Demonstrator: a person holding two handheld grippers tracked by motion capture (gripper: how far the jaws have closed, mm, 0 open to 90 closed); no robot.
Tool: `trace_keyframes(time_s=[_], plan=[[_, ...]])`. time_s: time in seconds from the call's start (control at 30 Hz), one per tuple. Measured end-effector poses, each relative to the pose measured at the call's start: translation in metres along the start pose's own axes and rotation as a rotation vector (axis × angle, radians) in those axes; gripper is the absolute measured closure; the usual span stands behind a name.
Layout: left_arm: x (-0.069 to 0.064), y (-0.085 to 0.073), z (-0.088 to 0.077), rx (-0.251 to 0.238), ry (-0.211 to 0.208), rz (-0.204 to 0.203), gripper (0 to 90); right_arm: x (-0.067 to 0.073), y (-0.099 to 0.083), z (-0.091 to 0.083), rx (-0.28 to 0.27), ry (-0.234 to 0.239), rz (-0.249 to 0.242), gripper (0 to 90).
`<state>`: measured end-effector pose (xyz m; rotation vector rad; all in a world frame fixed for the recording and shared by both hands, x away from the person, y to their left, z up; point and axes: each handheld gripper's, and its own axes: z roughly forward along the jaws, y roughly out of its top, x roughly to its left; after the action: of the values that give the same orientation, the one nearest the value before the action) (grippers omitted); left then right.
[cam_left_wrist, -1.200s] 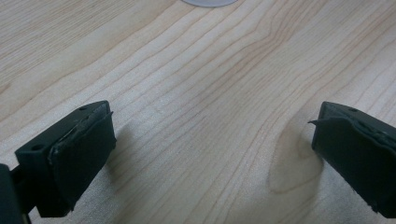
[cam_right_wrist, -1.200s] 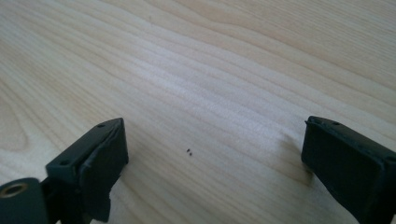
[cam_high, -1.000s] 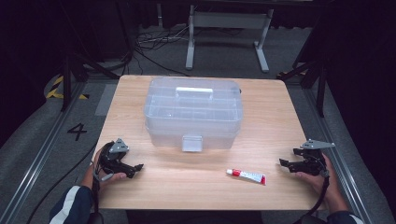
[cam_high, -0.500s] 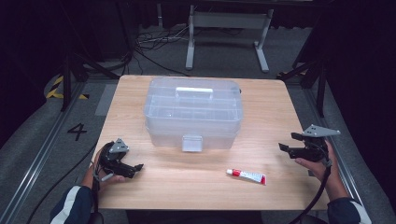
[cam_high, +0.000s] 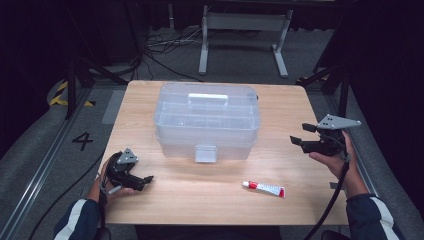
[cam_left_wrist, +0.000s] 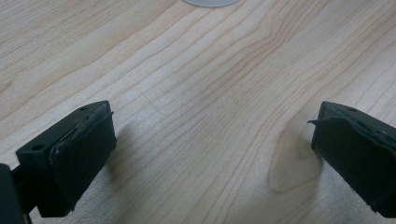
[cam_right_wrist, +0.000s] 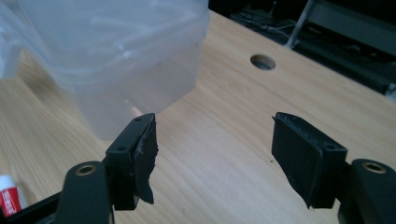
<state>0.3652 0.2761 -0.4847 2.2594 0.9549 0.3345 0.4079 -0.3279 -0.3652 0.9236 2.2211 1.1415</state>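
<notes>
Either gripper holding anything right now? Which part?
Nothing held. Left gripper and right gripper both stand open and empty; the red-and-white tube lies untouched on the wooden table.

A white number "4" is painted on the grey floor (cam_high: 60, 165), left of the tabletop (cam_high: 210, 195).

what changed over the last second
The right tool lifted off the table and came in a little toward the box, its jaws closing somewhat with nothing between them. The left tool, the box and the tube stayed put.
</notes>
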Motion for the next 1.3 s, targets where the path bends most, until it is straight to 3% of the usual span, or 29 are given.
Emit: trace_keyframes(time_s=[0.3,0.83,0.97,1.03,1.07,1.1,1.17,1.3], plan=[[0.000,0.000,0.000,0.000,0.000,0.000,0.2,0.013,0.050,0.008,-0.044,0.032,-0.079,34.8],[0.002,0.004,0.002,0.012,0.002,-0.007,0.3,0.046,0.119,0.058,-0.031,0.118,-0.183,40.8],[0.005,0.012,0.005,0.008,-0.008,-0.004,6.5,0.056,0.133,0.075,0.000,0.141,-0.211,41.8],[0.005,0.015,0.006,0.006,-0.018,-0.002,15.5,0.059,0.136,0.079,0.005,0.145,-0.216,42.3],[0.007,0.019,0.007,-0.009,-0.057,-0.001,15.5,0.061,0.138,0.082,0.008,0.144,-0.220,42.8],[0.008,0.023,0.009,-0.007,-0.058,0.006,21.4,0.065,0.142,0.088,0.023,0.150,-0.230,43.3],[0.010,0.029,0.012,0.002,-0.026,0.011,17.4,0.069,0.148,0.094,0.029,0.157,-0.236,44.4],[0.013,0.040,0.013,-0.035,-0.019,0.014,18.7,0.075,0.161,0.105,0.044,0.154,-0.250,47.1]])
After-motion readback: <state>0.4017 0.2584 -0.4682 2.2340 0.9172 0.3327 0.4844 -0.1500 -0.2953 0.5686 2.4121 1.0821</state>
